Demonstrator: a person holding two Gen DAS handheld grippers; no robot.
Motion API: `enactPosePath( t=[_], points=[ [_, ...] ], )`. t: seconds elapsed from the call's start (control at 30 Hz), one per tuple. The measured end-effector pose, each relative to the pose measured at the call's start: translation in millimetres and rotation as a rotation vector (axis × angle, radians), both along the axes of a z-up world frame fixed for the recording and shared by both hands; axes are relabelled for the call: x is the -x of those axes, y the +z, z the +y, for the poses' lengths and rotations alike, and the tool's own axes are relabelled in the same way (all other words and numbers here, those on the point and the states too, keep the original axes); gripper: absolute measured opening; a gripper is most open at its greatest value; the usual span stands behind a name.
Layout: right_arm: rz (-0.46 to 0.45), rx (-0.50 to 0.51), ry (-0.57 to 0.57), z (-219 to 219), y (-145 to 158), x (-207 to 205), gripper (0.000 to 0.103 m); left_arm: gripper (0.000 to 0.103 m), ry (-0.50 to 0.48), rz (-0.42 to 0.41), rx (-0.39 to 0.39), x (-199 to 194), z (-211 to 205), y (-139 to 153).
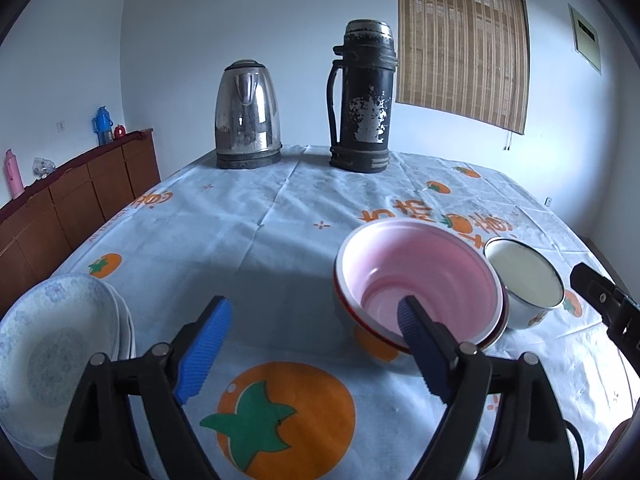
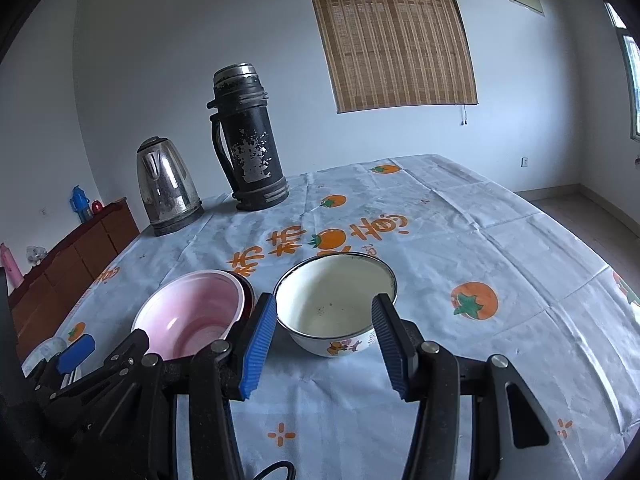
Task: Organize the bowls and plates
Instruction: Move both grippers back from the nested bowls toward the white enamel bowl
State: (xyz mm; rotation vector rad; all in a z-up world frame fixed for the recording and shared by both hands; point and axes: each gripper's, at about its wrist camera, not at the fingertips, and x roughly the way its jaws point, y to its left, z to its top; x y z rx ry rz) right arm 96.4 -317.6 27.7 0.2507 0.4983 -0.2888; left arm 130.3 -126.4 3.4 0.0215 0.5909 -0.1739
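**Both grippers closing in on the bowls, nothing picked up yet**

The surface (image 1: 260, 216), under a pale cloth printed with orange fruit, carries everything. At its far end stand a steel kettle (image 1: 247, 114) and a worn black flask (image 1: 362, 98), apart from the job. Nearer, a stack of patterned white plates (image 1: 52, 344) sits at the left edge. The pink bowl (image 1: 416, 276) rests inside a red-rimmed bowl (image 1: 494, 334) near the middle, and a white enamel bowl (image 2: 334, 300) stands just beside it on the right.

I judge this the approach step: the bowls are being gathered and none has left the cloth.

The left gripper (image 1: 316, 344) tilts downward with its fingers spread wide and empty; one blue pad shows in front of the pink bowl's near rim, though contact is not clear. The right gripper (image 2: 320, 344) also slopes down, its fingers partly apart and holding nothing, framing the enamel bowl from the near side.

The next move likely calls for sliding one finger inside a rim and the other outside, then closing gently, since thin rims slip and the nested pair may lift unevenly.
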Motion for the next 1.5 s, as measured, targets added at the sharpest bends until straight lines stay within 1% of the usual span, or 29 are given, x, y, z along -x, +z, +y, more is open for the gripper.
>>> enactPosePath(
  t=[0.2,0.37,0.53,0.83,0.9,1.03,1.5],
  points=[
    [-0.001,-0.003,-0.009,-4.0,-1.0,9.6,0.052,0.087,0.006,-0.02,0.011,9.0,2.1,1.3],
    [-0.005,-0.009,-0.017,-7.5,-0.8,15.5,0.052,0.09,0.019,-0.053,0.018,17.4,6.3,4.5],
    [-0.009,-0.013,-0.026,-10.3,-0.5,21.9,0.052,0.09,0.016,-0.048,0.025,21.6,7.8,3.8],
    [-0.009,-0.017,-0.04,-16.7,-0.8,30.5,0.052,0.092,0.009,-0.073,0.014,34.1,4.5,6.2],
    [-0.011,-0.014,-0.04,-16.9,-0.9,32.9,0.052,0.092,0.005,-0.072,0.011,36.1,3.2,6.3],
    [-0.007,-0.007,-0.04,-17.9,-1.7,37.4,0.052,0.092,-0.017,-0.043,0.007,42.0,-0.1,3.5],
    [-0.008,-0.003,-0.067,-30.3,-3.9,58.7,0.052,0.092,-0.049,-0.044,0.004,64.3,-9.1,3.8]
  ],
)
